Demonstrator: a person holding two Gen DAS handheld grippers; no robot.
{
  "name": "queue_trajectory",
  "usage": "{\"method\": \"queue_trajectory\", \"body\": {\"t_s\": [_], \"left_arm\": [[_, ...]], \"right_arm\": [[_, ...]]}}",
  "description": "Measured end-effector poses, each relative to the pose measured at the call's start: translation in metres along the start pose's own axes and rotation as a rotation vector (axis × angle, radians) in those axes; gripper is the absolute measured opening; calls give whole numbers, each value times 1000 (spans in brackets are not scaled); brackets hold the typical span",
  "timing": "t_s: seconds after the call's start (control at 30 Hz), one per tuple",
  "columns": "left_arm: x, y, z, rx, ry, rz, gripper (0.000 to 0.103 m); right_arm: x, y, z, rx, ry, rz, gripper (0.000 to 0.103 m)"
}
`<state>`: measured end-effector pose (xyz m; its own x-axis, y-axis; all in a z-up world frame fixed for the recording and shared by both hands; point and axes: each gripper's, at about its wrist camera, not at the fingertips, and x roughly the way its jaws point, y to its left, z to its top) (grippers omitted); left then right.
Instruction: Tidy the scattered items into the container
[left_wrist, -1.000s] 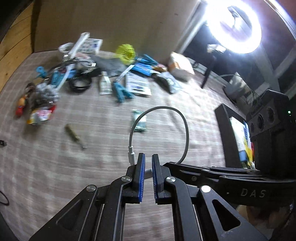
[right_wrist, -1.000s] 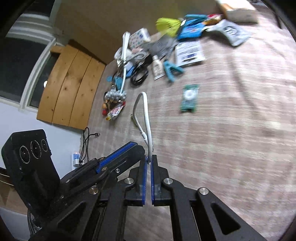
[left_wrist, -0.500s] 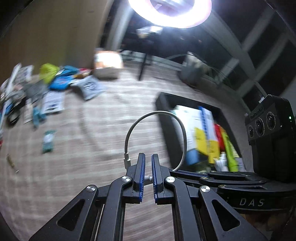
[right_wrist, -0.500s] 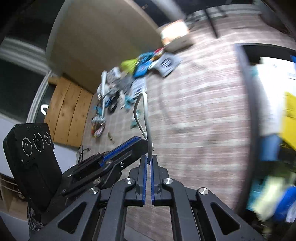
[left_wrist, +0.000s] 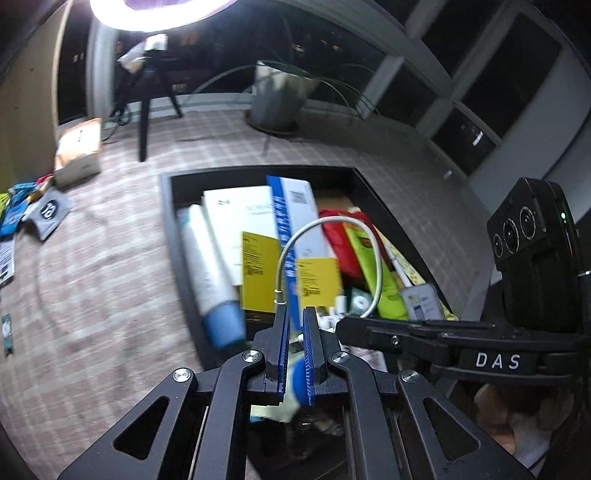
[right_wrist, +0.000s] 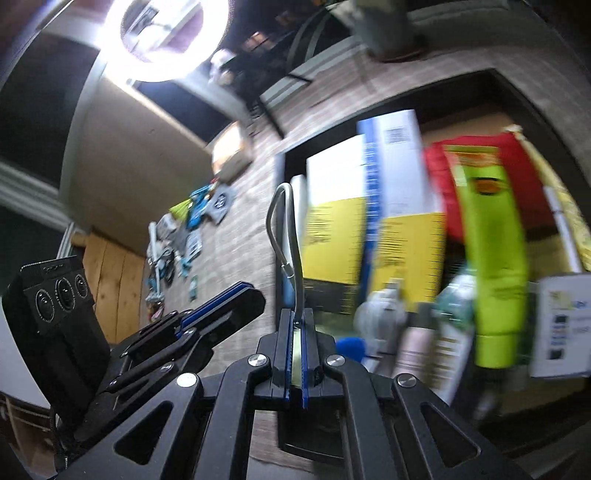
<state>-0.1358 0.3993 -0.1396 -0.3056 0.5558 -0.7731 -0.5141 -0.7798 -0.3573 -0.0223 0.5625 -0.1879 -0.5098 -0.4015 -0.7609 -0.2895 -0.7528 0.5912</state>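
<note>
Over the black container, a short white cable arches between both tools: the left tool pinches its plug end, the right tool the other, both clamped nearly shut. Glossy cartons and tubes crowd the container beneath; the remaining clutter lies well left of it on the checked tabletop.

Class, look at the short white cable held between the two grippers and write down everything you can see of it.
The white cable is short, thin and flexible, with a smooth rubbery look and a small metal plug at one end. It bends in an arch over the black container. The left gripper is shut on the plug end, the right gripper on the other end. It hangs in the air above the packed boxes and tubes, touching only the blue pads.
</note>
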Motion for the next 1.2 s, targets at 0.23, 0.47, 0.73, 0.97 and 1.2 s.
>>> {"method": "queue_trajectory", "body": {"t_s": [0.23,0.47,0.73,0.97,1.2], "left_arm": [[-2,-6,-5,16,9,32,20],[-33,38,-15,-56,-9,110,37],[-95,135,-43,-185,-47,247,43],[-150,246,-77,-319,-53,384,47],[-196,365,-90,-455,-36,472,51]], "right_arm": [[-23,-12,-2,-42,-99,-188,56],[-20,23,-1,-196,-147,-276,56],[16,88,-8,-352,-164,-295,56],[73,145,-15,-397,-80,-211,56],[124,194,-21,-373,13,-132,56]]}}
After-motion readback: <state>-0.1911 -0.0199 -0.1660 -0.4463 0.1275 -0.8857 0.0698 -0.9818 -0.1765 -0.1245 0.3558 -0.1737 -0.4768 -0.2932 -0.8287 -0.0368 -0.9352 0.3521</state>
